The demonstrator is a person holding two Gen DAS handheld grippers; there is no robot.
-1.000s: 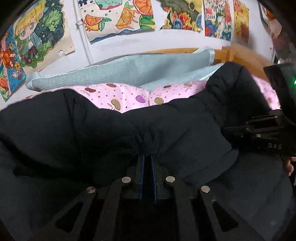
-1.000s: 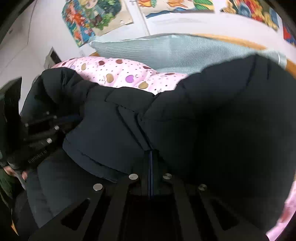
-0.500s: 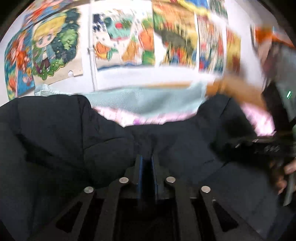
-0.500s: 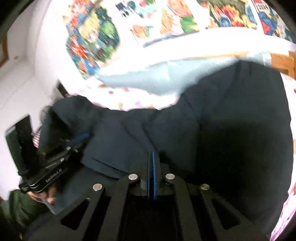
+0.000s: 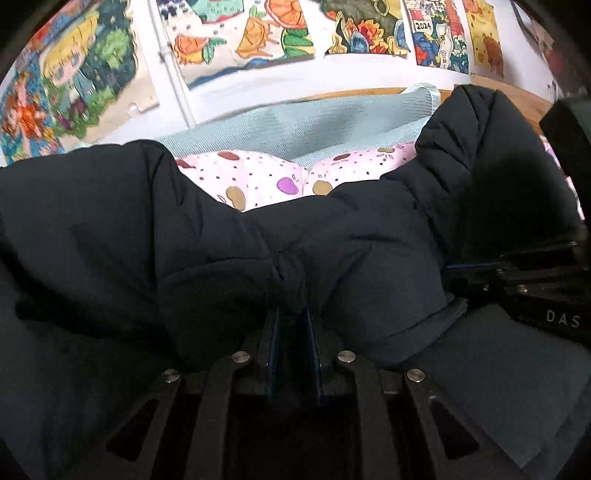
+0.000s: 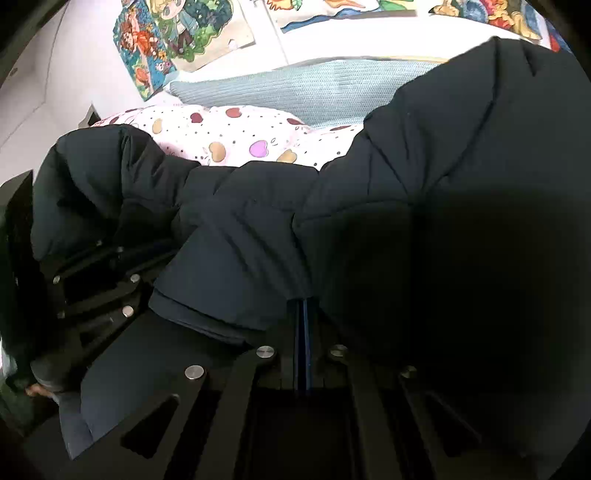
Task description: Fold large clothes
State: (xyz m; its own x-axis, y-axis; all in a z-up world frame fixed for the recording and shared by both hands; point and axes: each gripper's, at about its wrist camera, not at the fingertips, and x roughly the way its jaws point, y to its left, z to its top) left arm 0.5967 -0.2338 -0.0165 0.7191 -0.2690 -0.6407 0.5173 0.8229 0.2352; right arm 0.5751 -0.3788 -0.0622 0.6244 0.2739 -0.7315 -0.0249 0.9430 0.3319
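Now the dark puffer jacket [image 5: 207,236] lies bunched over the pink spotted bedding [image 5: 258,177]. Its fabric is pinched in the left gripper [image 5: 292,314] and in the right gripper [image 6: 303,306], side by side.

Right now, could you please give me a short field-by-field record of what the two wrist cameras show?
garment: dark navy padded jacket, bunched and lifted at its near edge
left gripper: shut on a fold of the jacket
right gripper: shut on another fold of the jacket
surface: pink heart-print bedding, partly covered by the jacket
behind: light blue ribbed pillow lying on the bedding, beyond the jacket
wall: colourful drawings pinned up
fold state: jacket not yet folded flat
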